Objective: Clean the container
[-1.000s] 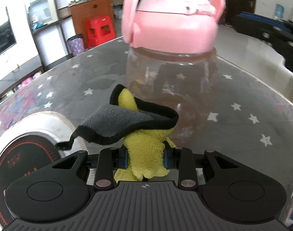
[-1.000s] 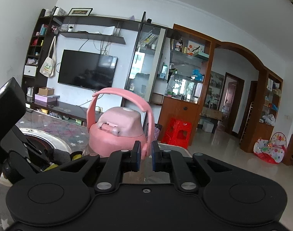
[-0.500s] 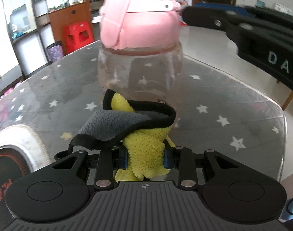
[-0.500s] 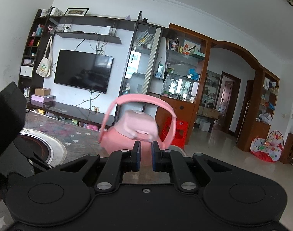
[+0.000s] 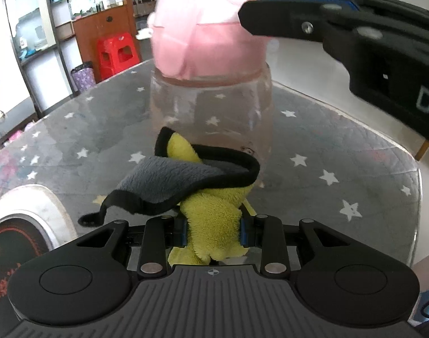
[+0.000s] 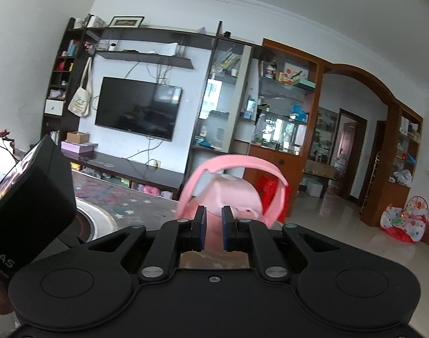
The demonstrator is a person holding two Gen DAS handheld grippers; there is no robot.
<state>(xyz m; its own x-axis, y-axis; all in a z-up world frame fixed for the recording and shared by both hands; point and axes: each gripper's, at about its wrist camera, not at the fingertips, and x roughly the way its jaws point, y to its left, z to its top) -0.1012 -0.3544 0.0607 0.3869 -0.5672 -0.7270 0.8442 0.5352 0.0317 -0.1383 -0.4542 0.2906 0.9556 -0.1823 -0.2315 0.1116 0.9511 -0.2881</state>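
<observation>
A: Why is the cloth bunched up like that?

B: The left gripper has its jaws clamped on the yellow wad, so the grey side with the black hem folds forward toward the jug. My guess is that this keeps a soft pad out front for wiping the clear wall.

A: And the right gripper?

B: In its own view the jaws stand nearly together, in front of the pink lid. I judge them closed with nothing between them. In the left view its black body reaches in from the right, level with the lid, probably to steady or turn the jug. I cannot tell whether it touches.

A: Where is the jug?

B: Upright on the table, which has a grey, star-printed top under glass. It stands just beyond the cloth. The fold looks to be at its lower wall, though contact is unclear.

A: How does it look?

B: The body is squat, clear and faintly tinted, so the stars show through it. It has a broad pink lid and an arched pink handle. The lid is blurred in the left view. I can make out no obvious dirt.
</observation>
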